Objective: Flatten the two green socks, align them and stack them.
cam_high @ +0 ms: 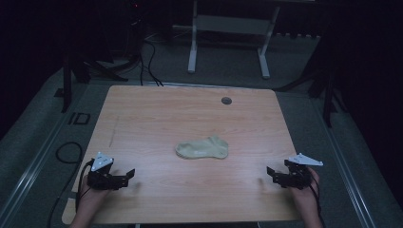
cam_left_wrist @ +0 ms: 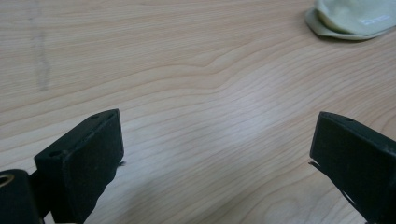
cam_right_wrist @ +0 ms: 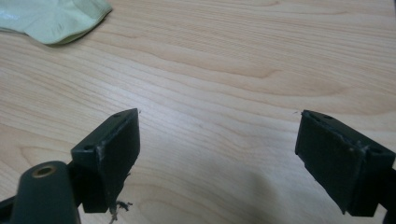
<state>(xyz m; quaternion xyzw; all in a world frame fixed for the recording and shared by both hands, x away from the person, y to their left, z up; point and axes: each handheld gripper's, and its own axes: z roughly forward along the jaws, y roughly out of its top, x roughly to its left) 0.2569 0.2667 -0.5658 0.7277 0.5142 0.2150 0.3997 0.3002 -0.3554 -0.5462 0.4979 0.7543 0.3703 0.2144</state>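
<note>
A pale yellow-green sock lies flat near the middle of the wooden table. My left gripper rests at the front left of the table, open, with nothing between its jaws. In the left gripper view the sock lies far off at the upper right. My right gripper sits at the front right, also open and empty. From the right gripper view the sock is at the upper left. Both grippers hover over bare wood.
A round dark grommet is set in the table's far edge. Beyond the table stand a white desk frame and black stands with cables on the grey floor. A faint pencil-like streak marks the wood at left.
</note>
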